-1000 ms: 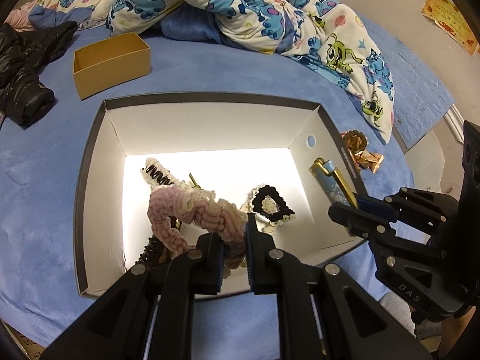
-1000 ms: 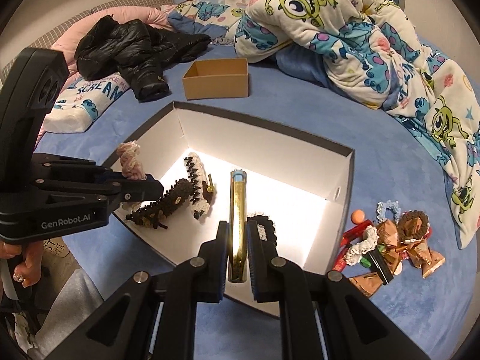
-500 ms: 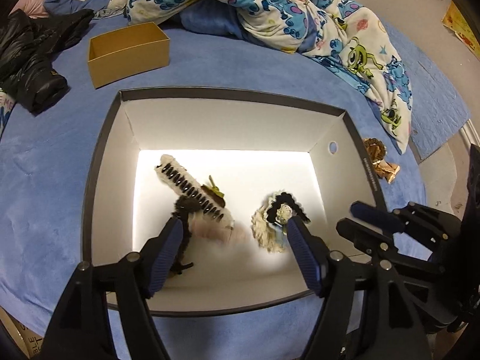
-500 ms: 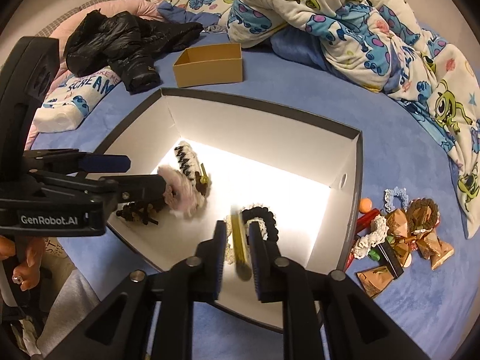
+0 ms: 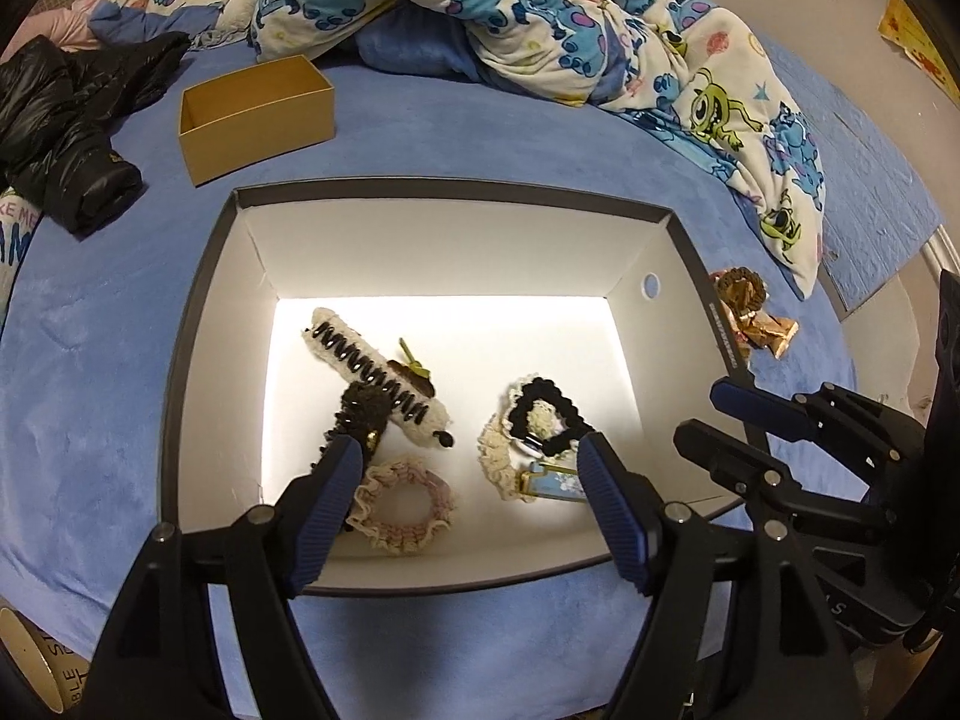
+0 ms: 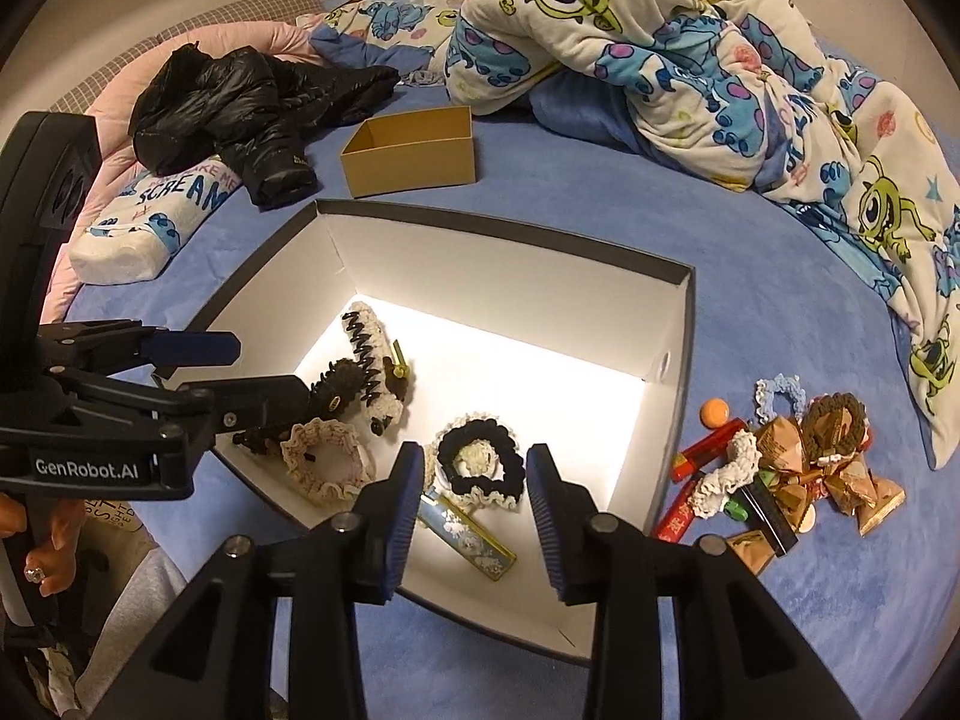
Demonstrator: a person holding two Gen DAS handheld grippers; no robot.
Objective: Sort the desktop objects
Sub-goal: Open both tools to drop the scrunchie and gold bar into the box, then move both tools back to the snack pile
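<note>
Both my grippers, left (image 5: 468, 468) and right (image 6: 474, 480), hang open, empty, jaws just parted; loose pile (image 6: 774, 468) lies right of box (image 6: 678, 420), nearer my right.

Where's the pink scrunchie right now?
Left wrist view: the pink scrunchie lies on the big box floor, near-left, below the hair claws.

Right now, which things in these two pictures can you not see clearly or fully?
- Blue comb: left wrist view, far end behind left gripper's finger.
- Dark hair claw: right wrist view, partly behind left gripper.
- Pile beside the white box: left wrist view shows only wrappers.
</note>
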